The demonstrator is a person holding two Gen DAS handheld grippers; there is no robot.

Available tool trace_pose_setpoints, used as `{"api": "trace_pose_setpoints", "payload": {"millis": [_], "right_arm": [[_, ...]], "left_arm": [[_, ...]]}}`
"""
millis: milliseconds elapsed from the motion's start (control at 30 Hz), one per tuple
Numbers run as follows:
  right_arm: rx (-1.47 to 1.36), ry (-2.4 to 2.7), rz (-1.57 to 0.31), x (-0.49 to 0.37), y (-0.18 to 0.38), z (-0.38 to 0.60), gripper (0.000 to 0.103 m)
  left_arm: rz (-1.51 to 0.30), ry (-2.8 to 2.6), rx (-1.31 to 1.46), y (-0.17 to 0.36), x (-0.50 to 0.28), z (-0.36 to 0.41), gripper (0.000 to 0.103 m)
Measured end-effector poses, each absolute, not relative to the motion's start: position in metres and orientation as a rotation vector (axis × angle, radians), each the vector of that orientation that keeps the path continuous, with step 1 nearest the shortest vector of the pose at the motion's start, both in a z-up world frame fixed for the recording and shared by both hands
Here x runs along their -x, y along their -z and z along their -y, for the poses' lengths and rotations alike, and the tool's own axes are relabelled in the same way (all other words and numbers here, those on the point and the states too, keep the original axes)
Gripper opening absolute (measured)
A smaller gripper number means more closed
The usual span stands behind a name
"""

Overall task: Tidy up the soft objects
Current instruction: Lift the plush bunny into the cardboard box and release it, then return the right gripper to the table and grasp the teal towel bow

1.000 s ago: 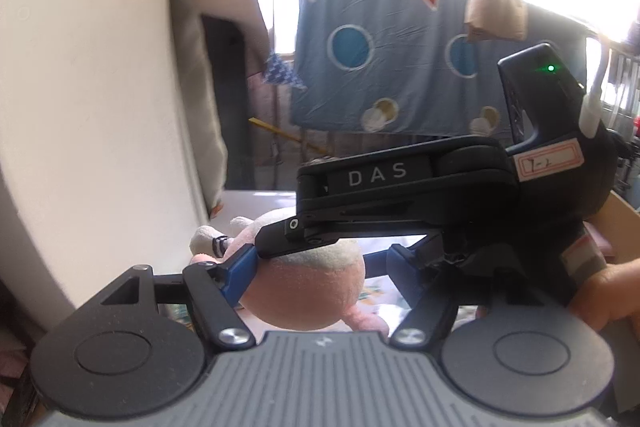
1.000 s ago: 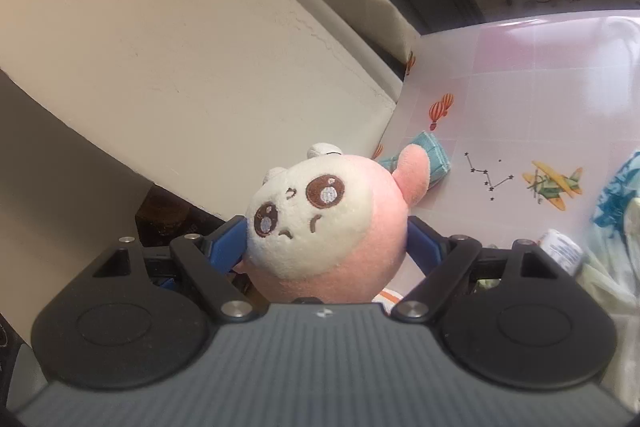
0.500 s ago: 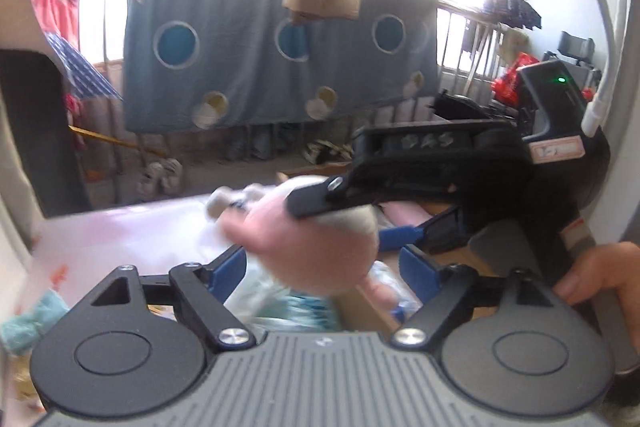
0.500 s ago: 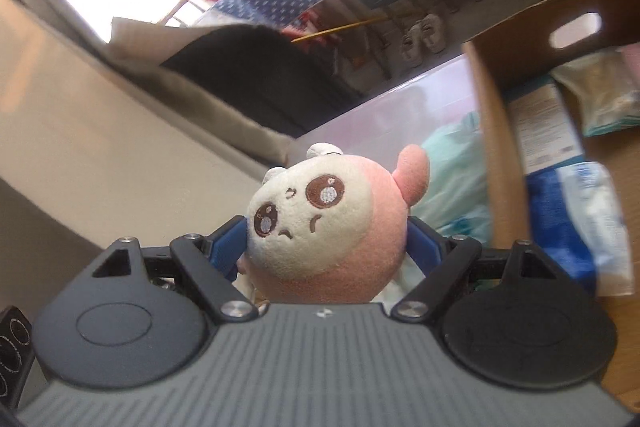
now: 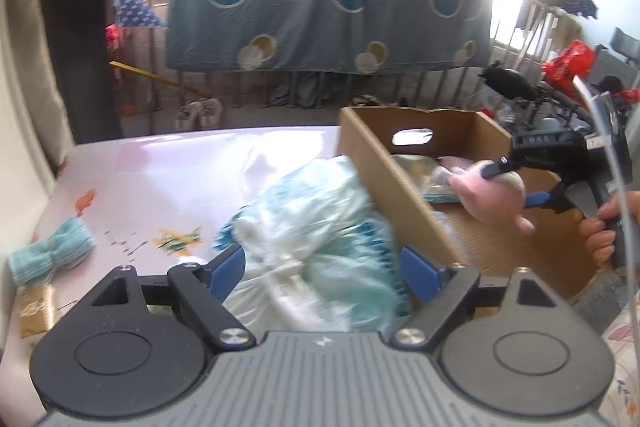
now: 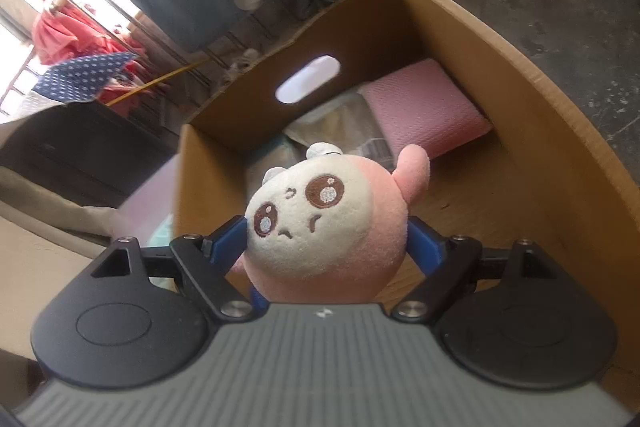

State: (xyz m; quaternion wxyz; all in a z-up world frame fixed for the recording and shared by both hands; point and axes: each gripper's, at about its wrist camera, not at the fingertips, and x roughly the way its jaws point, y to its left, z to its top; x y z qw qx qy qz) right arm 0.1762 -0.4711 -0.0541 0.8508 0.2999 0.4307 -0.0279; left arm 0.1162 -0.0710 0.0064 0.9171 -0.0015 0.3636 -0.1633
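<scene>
Gripping the pink plush toy [image 6: 324, 227], right gripper [image 6: 326, 243] hangs over the cardboard box [image 6: 520, 75] — jaws clamped on it. Left gripper [image 5: 320, 267] has just been opening — jaws apart above a pale plastic bag [image 5: 312, 227] on the table [image 5: 160, 167], not pressing it.

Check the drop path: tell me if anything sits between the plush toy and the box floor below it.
Nothing visible blocks it. The right gripper holds the pink plush toy over the open cardboard box; bare floor shows beside it. The pink pillow and bagged items lie at the far end.
</scene>
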Motion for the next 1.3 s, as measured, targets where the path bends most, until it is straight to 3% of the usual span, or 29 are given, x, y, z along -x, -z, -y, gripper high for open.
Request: {"api": "trace_pose_setpoints", "payload": {"millis": [167,300,767,1000,1167,1300], "right_arm": [[-0.528,0.149,-1.082,-0.207,0.106,0.460,0.090],[-0.568,0.153,-1.071,-0.205,0.105,0.466,0.089],[-0.567,0.052,-0.916,-0.164,0.008,0.447,0.090],[-0.544,-0.262,-0.882,-0.181,-0.032,0.345,0.090],[-0.574,-0.530,-0.976,-0.216,-0.023,0.242,0.090],[-0.541,-0.665,-1.055,-0.253,-0.003,0.154,0.089]], "left_arm": [[-0.766,0.268,0.020,-0.004,-0.118,0.040,0.086],[-0.760,0.231,0.038,-0.002,-0.113,0.018,0.086],[-0.708,0.018,-0.004,0.011,-0.076,-0.040,0.086],[-0.617,-0.161,-0.075,0.012,-0.064,-0.071,0.086],[-0.552,-0.261,-0.147,0.018,-0.073,-0.090,0.085],[-0.569,-0.299,-0.122,0.026,-0.098,-0.111,0.074]]}}
